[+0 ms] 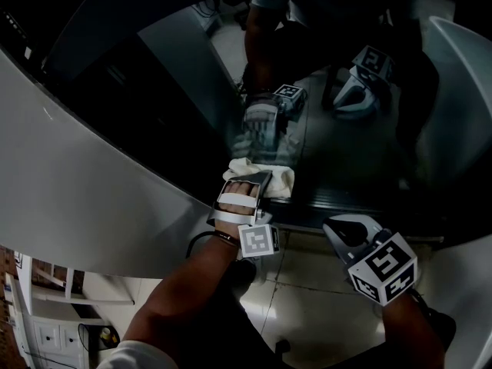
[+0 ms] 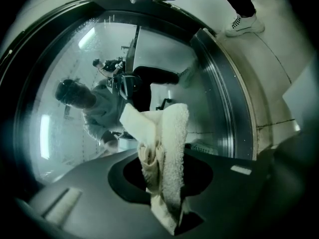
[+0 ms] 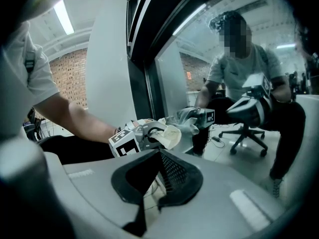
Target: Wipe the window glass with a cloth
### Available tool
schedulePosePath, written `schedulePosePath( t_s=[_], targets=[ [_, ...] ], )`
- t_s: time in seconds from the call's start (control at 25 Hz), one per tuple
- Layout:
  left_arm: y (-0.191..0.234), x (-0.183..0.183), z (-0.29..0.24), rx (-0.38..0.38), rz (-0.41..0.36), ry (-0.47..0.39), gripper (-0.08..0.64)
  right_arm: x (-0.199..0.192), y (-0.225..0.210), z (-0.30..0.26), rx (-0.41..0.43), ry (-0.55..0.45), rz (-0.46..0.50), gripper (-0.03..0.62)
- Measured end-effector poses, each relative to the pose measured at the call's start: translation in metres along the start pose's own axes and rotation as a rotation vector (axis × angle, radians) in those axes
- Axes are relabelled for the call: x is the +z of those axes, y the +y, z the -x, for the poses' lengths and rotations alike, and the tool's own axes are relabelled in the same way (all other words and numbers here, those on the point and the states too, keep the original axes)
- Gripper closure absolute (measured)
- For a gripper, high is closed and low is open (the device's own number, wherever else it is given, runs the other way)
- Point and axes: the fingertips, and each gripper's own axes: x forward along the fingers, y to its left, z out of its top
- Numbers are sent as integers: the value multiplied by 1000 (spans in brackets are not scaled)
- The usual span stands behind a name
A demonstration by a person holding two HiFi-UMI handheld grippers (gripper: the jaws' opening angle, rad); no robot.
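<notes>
The dark window glass [image 1: 177,75] reflects me and both grippers. My left gripper [image 1: 246,194] is shut on a white terry cloth [image 1: 267,177] and holds it against the lower part of the pane. In the left gripper view the cloth [image 2: 164,143] stands bunched up between the jaws [image 2: 162,183], with the glass [image 2: 65,98] right behind it. My right gripper [image 1: 347,233] hovers to the right, below the pane, apart from it. Its jaws [image 3: 159,156] meet at the tips with nothing held. From there I see the left gripper [image 3: 147,136], the cloth [image 3: 169,133] and the glass [image 3: 199,49].
A broad grey window frame [image 1: 77,191] curves along the left and bottom of the pane. Pale floor tiles [image 1: 307,283] lie below. A white shelf unit [image 1: 46,314] stands at the lower left. An office chair [image 3: 249,131] shows as a reflection in the glass.
</notes>
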Motion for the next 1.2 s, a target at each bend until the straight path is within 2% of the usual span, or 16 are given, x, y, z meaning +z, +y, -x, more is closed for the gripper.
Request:
schedulePosePath(
  t_s=[0.4,0.72,0.84,1.0,1.2],
  targets=[
    [5,-1,-4,18,-20,6,451,-3,-4,5,-13,-8,9,592],
    [-9,-2,-2,-135,33,20,451,-2,-6,13,-20,-24,12,592],
    [-14,-6,-5,-164,32,19,451,-2,-9,10,-20,-35,14,592],
    [-7,-4,8,-139,70,-21,452,-5,-10,11,-25,-50,7,592],
    [37,38,53,-79,47,-62,451,8,-9,49,-38,-94,11,592]
  ],
)
